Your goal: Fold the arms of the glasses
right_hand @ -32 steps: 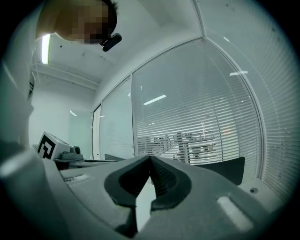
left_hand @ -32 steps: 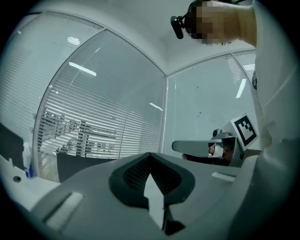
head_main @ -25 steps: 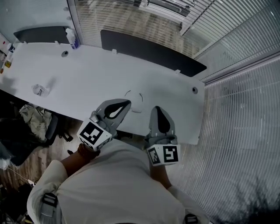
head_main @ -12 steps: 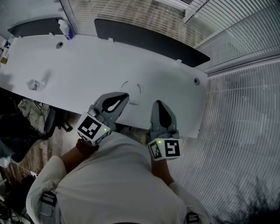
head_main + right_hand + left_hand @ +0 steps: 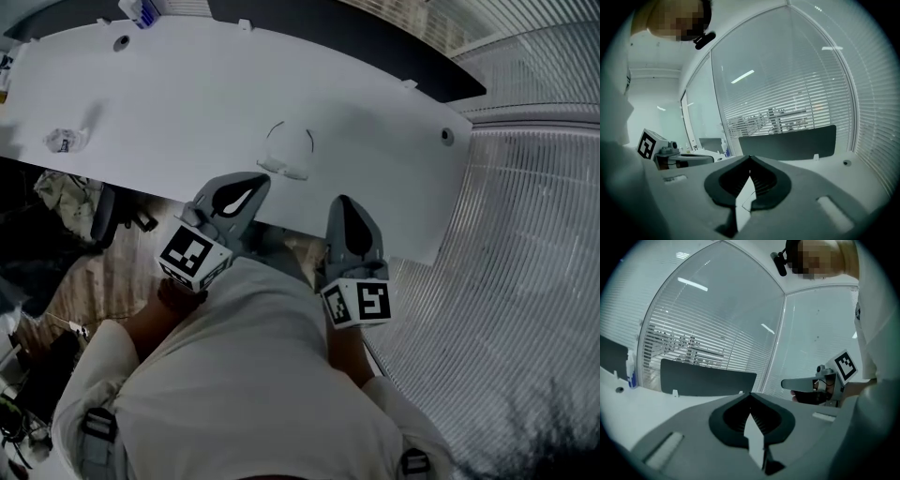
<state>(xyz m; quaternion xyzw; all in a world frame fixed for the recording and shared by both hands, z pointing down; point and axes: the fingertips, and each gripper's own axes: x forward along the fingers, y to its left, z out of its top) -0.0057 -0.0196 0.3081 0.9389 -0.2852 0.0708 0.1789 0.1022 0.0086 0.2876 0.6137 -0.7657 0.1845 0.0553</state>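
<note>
Side by side near table edge: left gripper, right gripper, fingers closed.

White table; grey L gripper & R gripper.

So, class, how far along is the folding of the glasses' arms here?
Done: nothing; the glasses lie on the table with both arms open. In hand: nothing; left gripper and right gripper are shut, empty, short of them. Left: fold both arms.
</note>
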